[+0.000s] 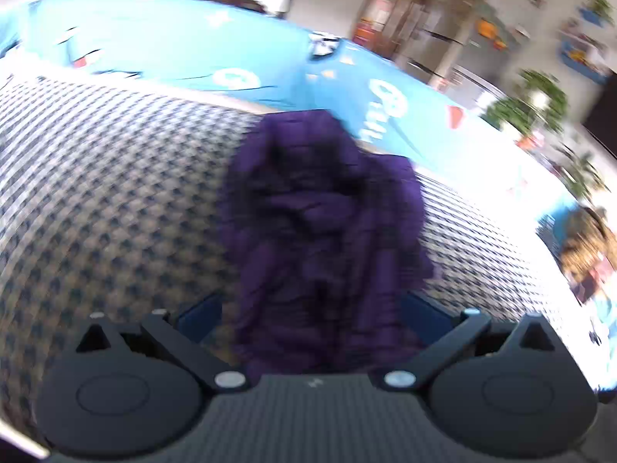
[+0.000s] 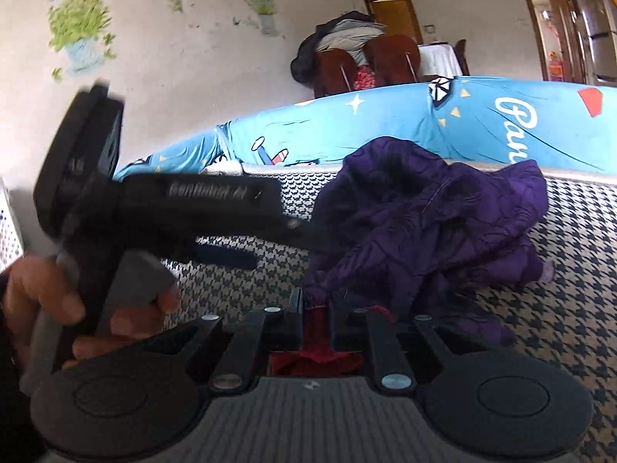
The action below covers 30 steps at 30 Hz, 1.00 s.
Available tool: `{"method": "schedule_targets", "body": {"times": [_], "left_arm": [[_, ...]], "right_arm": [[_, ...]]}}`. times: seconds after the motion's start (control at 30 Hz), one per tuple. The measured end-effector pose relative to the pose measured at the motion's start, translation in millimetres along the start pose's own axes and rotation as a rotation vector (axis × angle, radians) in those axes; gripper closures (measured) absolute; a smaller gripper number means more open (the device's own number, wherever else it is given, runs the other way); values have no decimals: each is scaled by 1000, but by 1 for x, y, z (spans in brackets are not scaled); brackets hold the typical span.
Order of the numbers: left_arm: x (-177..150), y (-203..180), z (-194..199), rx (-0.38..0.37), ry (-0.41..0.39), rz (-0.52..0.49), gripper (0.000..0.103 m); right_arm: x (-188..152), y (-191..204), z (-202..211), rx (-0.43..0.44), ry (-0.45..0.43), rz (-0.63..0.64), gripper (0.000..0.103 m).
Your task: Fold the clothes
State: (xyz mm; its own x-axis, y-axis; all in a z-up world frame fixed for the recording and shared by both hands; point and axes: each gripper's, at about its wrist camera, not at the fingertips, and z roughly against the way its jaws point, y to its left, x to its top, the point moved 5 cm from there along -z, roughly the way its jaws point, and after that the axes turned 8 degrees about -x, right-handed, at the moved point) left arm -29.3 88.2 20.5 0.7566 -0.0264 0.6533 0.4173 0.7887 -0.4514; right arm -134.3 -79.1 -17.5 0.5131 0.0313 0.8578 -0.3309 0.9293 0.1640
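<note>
A crumpled purple quilted jacket [image 1: 324, 231] lies on a houndstooth-patterned bed cover [image 1: 115, 193]. My left gripper [image 1: 312, 316] is open, its blue fingers [image 1: 200, 320] wide apart on either side of the jacket's near end. The view is blurred. In the right wrist view the jacket [image 2: 432, 223] sits heaped ahead. My right gripper [image 2: 314, 308] is shut on the jacket's edge, where dark red lining [image 2: 316, 359] shows between the jaws. The left gripper [image 2: 185, 208], held in a hand, reaches toward the jacket from the left.
A blue cartoon-print quilt [image 2: 385, 131] lies along the far side of the bed. Beyond it stand wooden chairs [image 2: 385, 58] piled with clothes, a wall with plant stickers [image 2: 81, 31], and doorways [image 2: 555, 23].
</note>
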Motion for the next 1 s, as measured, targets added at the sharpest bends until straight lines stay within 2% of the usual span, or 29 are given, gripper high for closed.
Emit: {"method": "schedule_targets", "body": {"times": [0.17,0.3,0.37,0.5,0.67,0.9,1.0], "left_arm": [[9,-18,-21,-43,80,-98,0],[9,-20,-43,-21,155,-143,0],[9,-13,-52,28,178,-148,0],[11,13,-57,101,169,-84,0],[14,44,-61,183,155,-8,0],[14,55,-57,202,137,37,0],[14,57,-55,203,132,50,0]], "right_arm": [[-3,12,-7,28,7,47,83],[-6,21,-7,66,21,93,84],[-7,21,-3,75,20,110,84],[-9,19,3,91,18,140,84],[-6,0,-1,50,25,56,84],[-3,-21,-9,5,36,-42,83],[-3,-19,-21,8,52,-34,76]]}}
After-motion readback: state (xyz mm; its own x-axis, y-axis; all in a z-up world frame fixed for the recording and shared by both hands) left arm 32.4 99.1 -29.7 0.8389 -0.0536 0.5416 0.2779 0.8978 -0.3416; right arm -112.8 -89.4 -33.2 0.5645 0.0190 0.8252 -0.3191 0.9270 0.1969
